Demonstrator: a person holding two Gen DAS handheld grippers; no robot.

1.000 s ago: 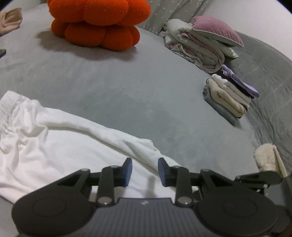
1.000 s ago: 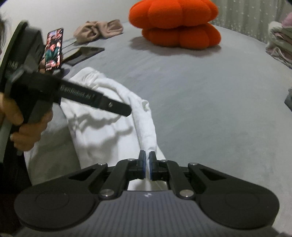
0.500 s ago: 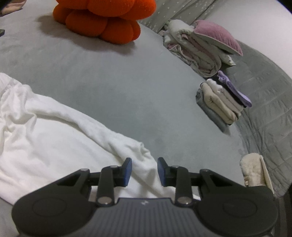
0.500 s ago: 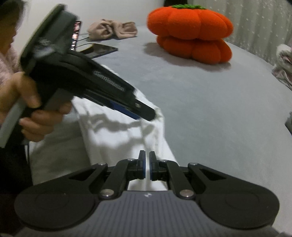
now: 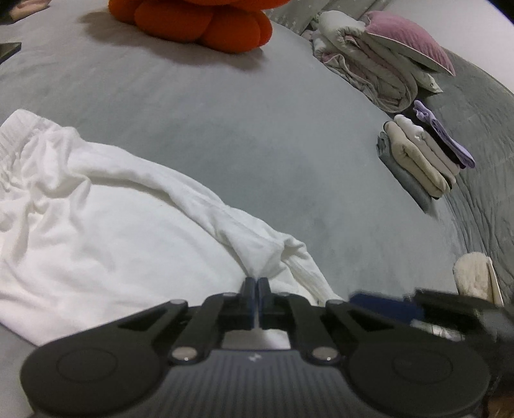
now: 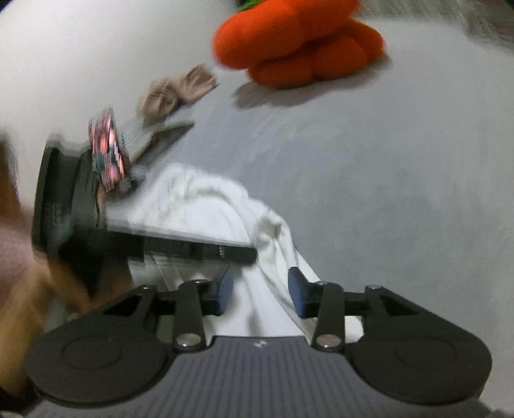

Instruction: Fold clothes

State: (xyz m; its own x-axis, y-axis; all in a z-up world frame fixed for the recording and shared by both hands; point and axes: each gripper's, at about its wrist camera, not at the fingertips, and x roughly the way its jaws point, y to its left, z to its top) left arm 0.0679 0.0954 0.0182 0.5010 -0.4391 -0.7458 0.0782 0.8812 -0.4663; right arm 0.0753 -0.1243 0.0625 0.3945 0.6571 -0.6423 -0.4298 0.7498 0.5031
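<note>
A white garment (image 5: 106,231) lies crumpled on the grey bed, its elastic waistband at the far left. My left gripper (image 5: 255,284) is shut on a bunched fold at the garment's near right end, and the cloth puckers at its tips. In the right wrist view the same garment (image 6: 208,209) runs under my right gripper (image 6: 260,287). The right jaws are opening and stand apart, with cloth lying between them but not pressed. The left gripper (image 6: 247,255) reaches in from the left there, held by a hand. This view is blurred.
An orange pumpkin cushion (image 5: 205,22) sits at the back. A pile of bedding with a pink pillow (image 5: 408,41) and a stack of folded clothes (image 5: 424,157) lie to the right. A cream fluffy item (image 5: 475,276), a beige cloth (image 6: 180,90) and a phone (image 6: 107,148) are nearby.
The left jaws have closed onto a fold of the white garment. The right jaws, shut before, now stand apart, and the right gripper has rolled and shifted.
</note>
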